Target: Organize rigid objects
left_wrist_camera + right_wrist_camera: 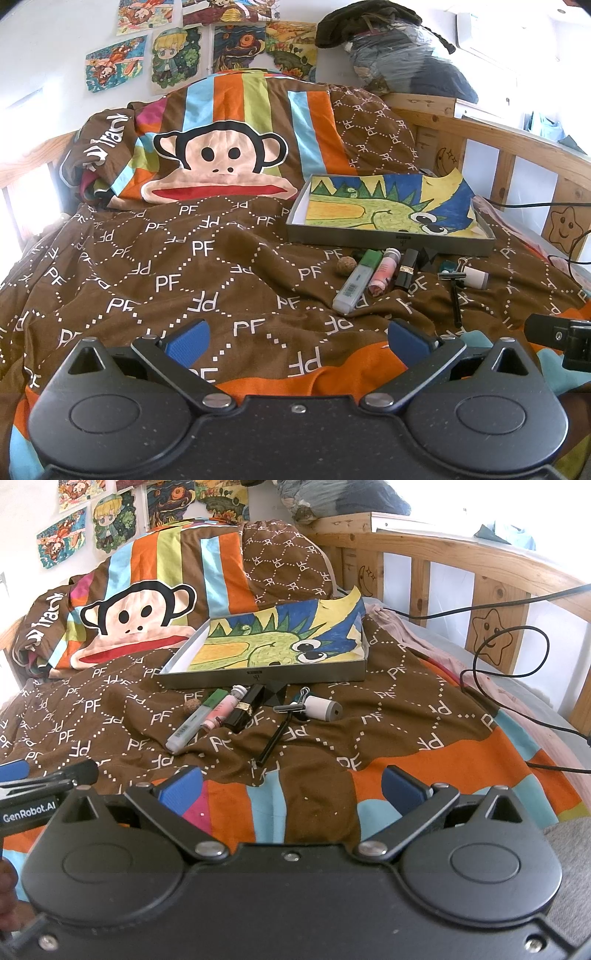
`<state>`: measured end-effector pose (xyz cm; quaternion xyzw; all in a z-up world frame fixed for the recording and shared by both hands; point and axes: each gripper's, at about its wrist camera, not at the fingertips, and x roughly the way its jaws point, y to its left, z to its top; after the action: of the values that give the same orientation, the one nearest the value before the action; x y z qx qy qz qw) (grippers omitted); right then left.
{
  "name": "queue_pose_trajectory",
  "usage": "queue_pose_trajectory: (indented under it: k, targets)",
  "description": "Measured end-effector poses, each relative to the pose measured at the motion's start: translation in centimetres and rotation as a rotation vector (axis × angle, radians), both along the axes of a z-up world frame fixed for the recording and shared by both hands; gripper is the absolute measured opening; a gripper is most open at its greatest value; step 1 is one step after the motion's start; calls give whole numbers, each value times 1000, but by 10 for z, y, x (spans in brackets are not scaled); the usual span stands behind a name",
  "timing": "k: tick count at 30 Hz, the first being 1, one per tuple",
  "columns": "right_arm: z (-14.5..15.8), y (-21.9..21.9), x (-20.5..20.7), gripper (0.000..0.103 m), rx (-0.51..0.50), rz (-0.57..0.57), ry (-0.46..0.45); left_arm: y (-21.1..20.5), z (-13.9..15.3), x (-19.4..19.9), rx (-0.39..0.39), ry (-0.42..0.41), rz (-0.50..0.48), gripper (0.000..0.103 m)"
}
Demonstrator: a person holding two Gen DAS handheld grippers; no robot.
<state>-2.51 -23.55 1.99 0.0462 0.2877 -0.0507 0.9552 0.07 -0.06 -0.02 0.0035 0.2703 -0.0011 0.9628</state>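
The small rigid objects, a highlighter [192, 720], a pink tube [225, 710], a black lipstick case [245, 709], a razor [279, 729], a white cylinder [323, 707], a binder clip [303, 694] and a cork ball [191, 704], lie loose on the bed cover [110, 709], well ahead of both tongs and just in front of the grey tray [258, 675]. The tray holds only a drawing [280, 638]. By the look of it, sorting is not yet begun.

The left tongs [297, 336] and right tongs [291, 786] both stand spread wide and hold nothing. The next move probably calls for a forward reach and a firm pinch across one narrow item; the razor, lying apart, looks easiest.

The cover ahead lies open but wrinkled, the tray's near wall stands just behind the objects, and a black cable [498, 653] loops off to the right by the wooden bed rail [480, 576].
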Motion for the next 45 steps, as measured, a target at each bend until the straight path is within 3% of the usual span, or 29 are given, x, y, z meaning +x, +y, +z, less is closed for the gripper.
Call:
queue_pose_trajectory:
  k: [10, 13, 29, 37, 41, 45]
  targets:
    - [2, 4, -2, 103, 3, -1, -14, 0, 0, 0, -1, -2, 0, 102]
    - [3, 5, -3, 103, 5, 0, -18, -9, -14, 2, -1, -7, -1, 102]
    - [15, -2, -4, 103, 15, -12, -98, -11, 10, -2, -23, -47, -43, 102]
    - [14, 1, 26, 103, -117, 104, -139, -9, 15, 23, -42, -70, -73, 102]
    - [10, -1, 53, 103, -192, 200, -132, -17, 13, 54, -2, -51, -163, 102]
    - [-1, 3, 83, 103, -147, 324, -63, -17, 2, 92, 10, -31, -292, 102]
